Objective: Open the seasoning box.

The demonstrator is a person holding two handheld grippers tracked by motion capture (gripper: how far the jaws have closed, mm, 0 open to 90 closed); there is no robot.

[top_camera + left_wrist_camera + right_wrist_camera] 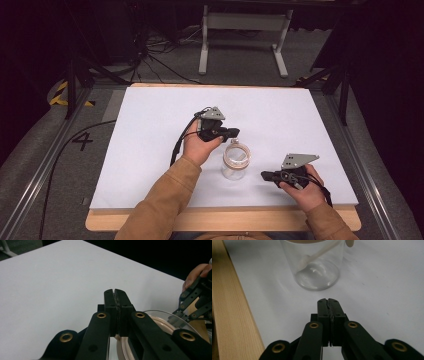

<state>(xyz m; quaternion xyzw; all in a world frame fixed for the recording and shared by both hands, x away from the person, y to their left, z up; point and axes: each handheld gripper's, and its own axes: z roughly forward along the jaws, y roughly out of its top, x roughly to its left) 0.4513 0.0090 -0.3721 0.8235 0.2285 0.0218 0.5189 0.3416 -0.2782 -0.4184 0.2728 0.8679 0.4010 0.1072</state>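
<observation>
Left gripper (231, 133) jaws pressed together, empty, just above the rim of a clear round glass jar with a tan lid ring (235, 161). Right gripper (266, 175) also pinched closed on nothing, near the jar's right side, pointing at it. Jar upright on white table sheet (150, 150); pale wood edge (229, 315); dark room, grey floor.

Table (150, 150): white top, light wood border. Jar (235, 162): clear glass with a pale beige rim. Both grippers, left gripper (231, 133) and right gripper (266, 175): black with brass-coloured rivets. Sleeves (165, 200): tan.
</observation>
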